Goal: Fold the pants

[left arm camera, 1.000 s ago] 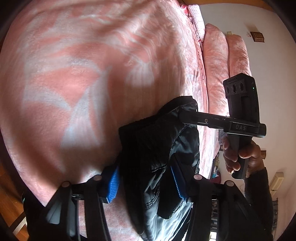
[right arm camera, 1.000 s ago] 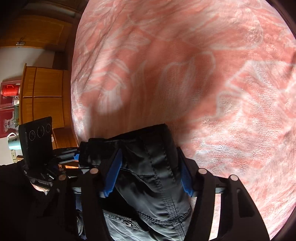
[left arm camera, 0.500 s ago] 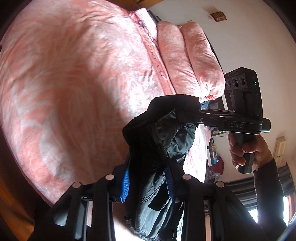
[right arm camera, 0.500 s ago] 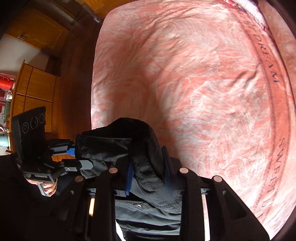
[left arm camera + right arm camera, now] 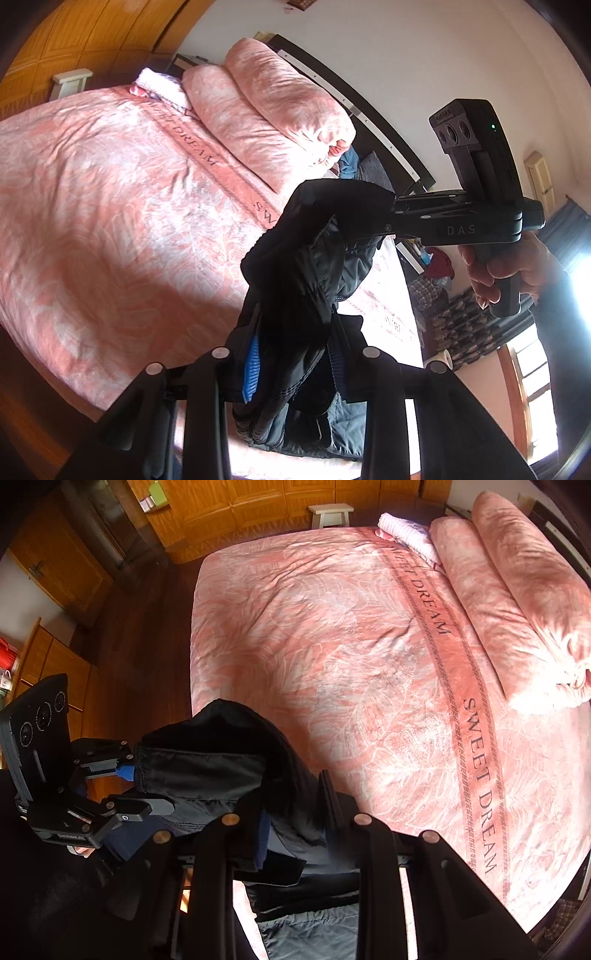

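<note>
pants (image 5: 306, 280): lower part cut off at bottom edge | left gripper (image 5: 295, 354): pads mostly buried in cloth | right gripper (image 5: 291, 823): fingertips hidden by cloth | bed (image 5: 332, 635): right side cropped

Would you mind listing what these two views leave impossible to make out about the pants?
- Left wrist view: the lower pants hang behind the left tool and leave the bottom edge.
- Right wrist view: the right tool covers the hanging legs.
- Both views: the dark folds hide which part each tool, including the right tool, grips.

Each wrist camera looks along its own fingers, close to the pants (image 5: 310, 280). Both face down over the bed (image 5: 332, 635) and share its headboard edge.
</note>
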`<state>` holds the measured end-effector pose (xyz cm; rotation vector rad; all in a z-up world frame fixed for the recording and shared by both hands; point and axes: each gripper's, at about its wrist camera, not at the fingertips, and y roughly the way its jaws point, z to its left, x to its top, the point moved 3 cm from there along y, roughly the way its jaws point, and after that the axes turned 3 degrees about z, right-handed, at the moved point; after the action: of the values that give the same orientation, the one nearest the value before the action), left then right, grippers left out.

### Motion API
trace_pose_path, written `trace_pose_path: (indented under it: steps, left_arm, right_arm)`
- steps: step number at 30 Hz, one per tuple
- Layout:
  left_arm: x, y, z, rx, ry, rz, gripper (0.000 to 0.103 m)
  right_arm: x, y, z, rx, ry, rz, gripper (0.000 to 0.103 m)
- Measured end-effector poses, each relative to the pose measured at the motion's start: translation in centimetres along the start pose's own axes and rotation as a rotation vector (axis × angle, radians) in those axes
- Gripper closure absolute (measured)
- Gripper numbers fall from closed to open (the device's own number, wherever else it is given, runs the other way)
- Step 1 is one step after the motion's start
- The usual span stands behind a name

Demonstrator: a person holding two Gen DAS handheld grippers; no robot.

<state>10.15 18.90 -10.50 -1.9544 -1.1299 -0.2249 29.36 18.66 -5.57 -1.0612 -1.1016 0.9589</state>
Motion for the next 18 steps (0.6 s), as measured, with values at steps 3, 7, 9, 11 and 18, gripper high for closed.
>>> trace_pose_path:
  steps: [3, 7, 9, 11, 18]
  left_arm:
    - [-0.5, -0.3, -2.5, -0.005, 0.048, 0.009, 0.072]
    - [-1.2, -0.5, -5.5, -0.005, 0.105, 0.022, 0.072]
    - [-1.5, -0.5, -6.9, -0.006, 0.136, 0.028, 0.072]
    - [-1.8, -0.4, -8.3, -0.001, 0.171, 0.034, 0.072]
    - [-2.9, 0.1, -12.0, -0.002, 0.257, 0.061, 0.072]
  right_arm:
    - [-2.1, -1.8, 0.1, -0.026, 0.023, -0.024, 0.08]
    - [-4.8, -3.8, -0.1, -0.057, 0.051, -0.055, 0.081]
    - [-6.0, -4.7, -0.3, -0.067, 0.067, -0.071, 0.081]
    - [-7.4, -5.4, -0.6, -0.078, 0.082, -0.084, 0.081]
    - [-10.9, -7.1, -1.3, -0.116, 0.128, -0.112, 0.082]
